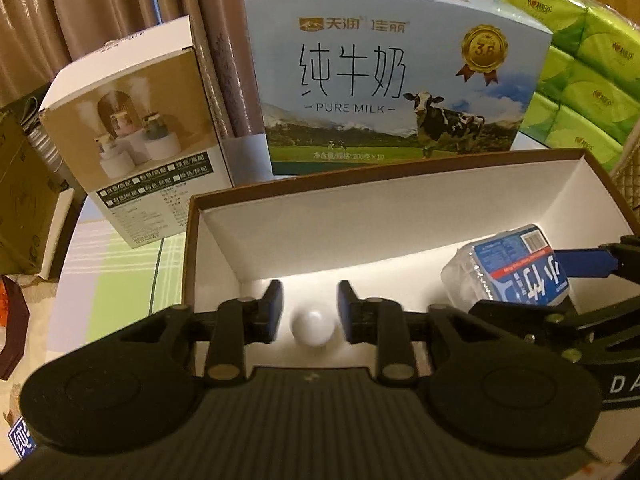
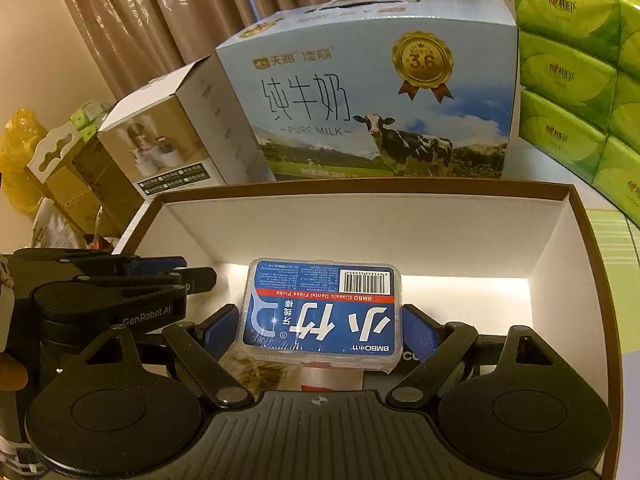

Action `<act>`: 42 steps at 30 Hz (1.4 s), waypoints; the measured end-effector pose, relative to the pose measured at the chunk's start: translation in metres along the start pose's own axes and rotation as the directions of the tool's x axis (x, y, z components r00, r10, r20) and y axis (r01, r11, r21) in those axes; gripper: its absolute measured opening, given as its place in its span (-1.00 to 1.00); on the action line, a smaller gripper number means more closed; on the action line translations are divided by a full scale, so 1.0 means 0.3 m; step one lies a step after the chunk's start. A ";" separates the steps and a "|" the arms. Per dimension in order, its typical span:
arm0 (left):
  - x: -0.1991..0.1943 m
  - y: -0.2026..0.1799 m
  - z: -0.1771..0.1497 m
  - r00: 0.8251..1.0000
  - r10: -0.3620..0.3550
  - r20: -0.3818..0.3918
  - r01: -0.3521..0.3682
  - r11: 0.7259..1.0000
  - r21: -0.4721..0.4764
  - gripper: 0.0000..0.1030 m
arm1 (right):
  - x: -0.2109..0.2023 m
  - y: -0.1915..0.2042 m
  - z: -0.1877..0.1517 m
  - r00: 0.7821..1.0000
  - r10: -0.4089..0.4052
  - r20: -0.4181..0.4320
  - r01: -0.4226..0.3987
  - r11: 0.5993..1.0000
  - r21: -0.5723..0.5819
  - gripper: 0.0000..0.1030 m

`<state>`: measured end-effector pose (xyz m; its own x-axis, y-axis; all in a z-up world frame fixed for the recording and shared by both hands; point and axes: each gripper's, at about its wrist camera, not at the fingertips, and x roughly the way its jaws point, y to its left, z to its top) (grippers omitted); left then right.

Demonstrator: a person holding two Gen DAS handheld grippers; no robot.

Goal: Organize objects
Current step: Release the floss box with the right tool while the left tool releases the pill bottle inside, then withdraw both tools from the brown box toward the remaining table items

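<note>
An open shallow box (image 1: 400, 216) with brown rim and white inside lies in front of both grippers; it also shows in the right wrist view (image 2: 360, 228). My left gripper (image 1: 310, 304) is open over its left part, with a small white ball (image 1: 314, 326) lying on the box floor between the fingers. My right gripper (image 2: 320, 328) is shut on a clear blue-labelled dental floss pick case (image 2: 322, 312), held inside the box. The case (image 1: 512, 268) and right gripper show at the right of the left wrist view.
Behind the box stand a blue pure milk carton (image 1: 396, 80), a white humidifier box (image 1: 136, 128) to its left and a stack of green tissue packs (image 1: 580, 68) to its right. Cardboard boxes (image 2: 76, 184) sit far left. Curtains hang behind.
</note>
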<state>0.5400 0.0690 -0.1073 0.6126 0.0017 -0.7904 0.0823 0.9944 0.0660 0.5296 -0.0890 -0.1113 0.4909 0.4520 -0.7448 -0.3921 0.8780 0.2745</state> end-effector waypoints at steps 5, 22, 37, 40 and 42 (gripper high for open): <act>-0.005 -0.001 0.003 1.000 0.009 0.013 -0.009 1.000 0.007 -0.24 | 0.023 -0.013 0.001 1.000 -0.002 -0.009 0.002 1.000 -0.002 0.62; -0.114 0.054 -0.020 0.998 0.004 0.058 -0.002 0.999 -0.032 0.19 | -0.025 0.002 0.013 0.998 0.035 0.060 -0.034 0.999 -0.023 0.66; -0.308 0.026 -0.127 0.998 -0.050 0.032 0.052 0.997 -0.061 0.46 | -0.234 -0.041 -0.117 0.998 -0.043 0.049 0.044 0.999 -0.024 0.75; -0.347 0.012 -0.151 0.998 -0.055 0.026 0.056 0.996 -0.068 0.46 | -0.269 -0.042 -0.146 0.997 -0.051 0.054 0.052 0.999 -0.017 0.75; -0.373 0.005 -0.169 0.998 -0.051 0.025 0.053 0.996 -0.076 0.46 | -0.295 -0.040 -0.164 0.997 -0.057 0.059 0.058 0.998 -0.008 0.75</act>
<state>0.4317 0.0757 -0.0496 0.6267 -0.0515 -0.7776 0.0541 0.9983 -0.0225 0.4526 -0.1474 -0.0788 0.5575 0.4098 -0.7220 -0.3696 0.9013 0.2262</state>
